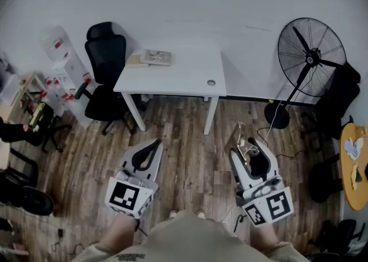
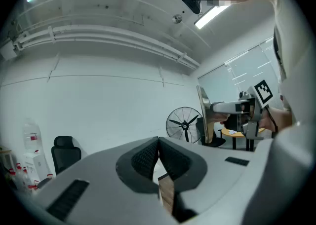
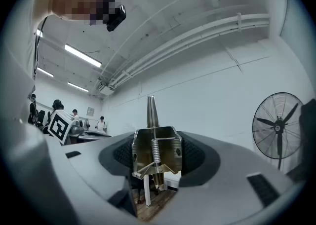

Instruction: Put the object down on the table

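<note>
A shiny metal spring clip [image 3: 154, 152] with a long thin nose pointing upward sits between the jaws of my right gripper [image 3: 154, 156], and the dark pads press its sides. In the head view the same clip [image 1: 245, 147] sticks out of the right gripper [image 1: 244, 153], held in the air above the wooden floor. My left gripper [image 1: 150, 149] hangs beside it, jaws together with nothing between them; its pads [image 2: 148, 157] meet at the tip. The white table [image 1: 190, 77] stands ahead, well beyond both grippers.
Books [image 1: 150, 58] lie at the table's back left. A black office chair [image 1: 106, 71] and a water dispenser [image 1: 60, 62] stand left of it. A big black standing fan [image 1: 310, 54] is on the right, with a round yellow table [image 1: 352, 166] at the far right.
</note>
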Demonstrator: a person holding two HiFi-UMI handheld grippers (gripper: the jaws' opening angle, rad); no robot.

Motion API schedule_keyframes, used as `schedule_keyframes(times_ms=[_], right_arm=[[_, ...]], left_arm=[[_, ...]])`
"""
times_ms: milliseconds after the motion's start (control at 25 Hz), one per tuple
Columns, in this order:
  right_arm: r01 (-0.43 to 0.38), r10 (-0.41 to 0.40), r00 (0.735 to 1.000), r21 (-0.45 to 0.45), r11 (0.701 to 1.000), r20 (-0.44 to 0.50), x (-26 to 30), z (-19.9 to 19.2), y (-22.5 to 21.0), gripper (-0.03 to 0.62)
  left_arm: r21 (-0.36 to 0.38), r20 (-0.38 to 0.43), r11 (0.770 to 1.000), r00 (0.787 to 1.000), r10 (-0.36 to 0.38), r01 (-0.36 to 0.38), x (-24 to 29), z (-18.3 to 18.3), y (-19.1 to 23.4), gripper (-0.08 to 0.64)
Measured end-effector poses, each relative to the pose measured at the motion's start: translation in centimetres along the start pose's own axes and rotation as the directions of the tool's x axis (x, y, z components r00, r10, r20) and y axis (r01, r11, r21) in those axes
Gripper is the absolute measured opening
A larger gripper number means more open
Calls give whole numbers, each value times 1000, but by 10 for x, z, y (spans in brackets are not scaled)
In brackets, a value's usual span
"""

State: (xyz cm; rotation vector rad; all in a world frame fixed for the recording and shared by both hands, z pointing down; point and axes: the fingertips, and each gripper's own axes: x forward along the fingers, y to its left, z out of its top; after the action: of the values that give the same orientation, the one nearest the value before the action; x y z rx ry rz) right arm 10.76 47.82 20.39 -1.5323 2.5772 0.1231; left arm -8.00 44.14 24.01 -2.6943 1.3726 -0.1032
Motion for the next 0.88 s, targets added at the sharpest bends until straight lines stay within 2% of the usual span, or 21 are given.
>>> schedule_keyframes(times_ms=[200,480,640,880], right_arm=[[-3,3,1000,17,1000,-8,-7,-1,-15,233],[2,-2,1000,11,1000,-28,-16,-8,-39,232],[-7,7,999,2,1000,-37,-25,-11,-57,232],[-41,43,998,41,998,-56,-30,-24,-78,232]], left_arm=[[15,-1,1000,1000,-14,14,12,3,-14,21],[-1,-18,1000,1000,-19,19,30,-3,-34,20],[-7,-26,1000,1000,-6,6,40,-5,-49,21],[-10,-23,1000,999,22,-22,51,-10,-64,20]])
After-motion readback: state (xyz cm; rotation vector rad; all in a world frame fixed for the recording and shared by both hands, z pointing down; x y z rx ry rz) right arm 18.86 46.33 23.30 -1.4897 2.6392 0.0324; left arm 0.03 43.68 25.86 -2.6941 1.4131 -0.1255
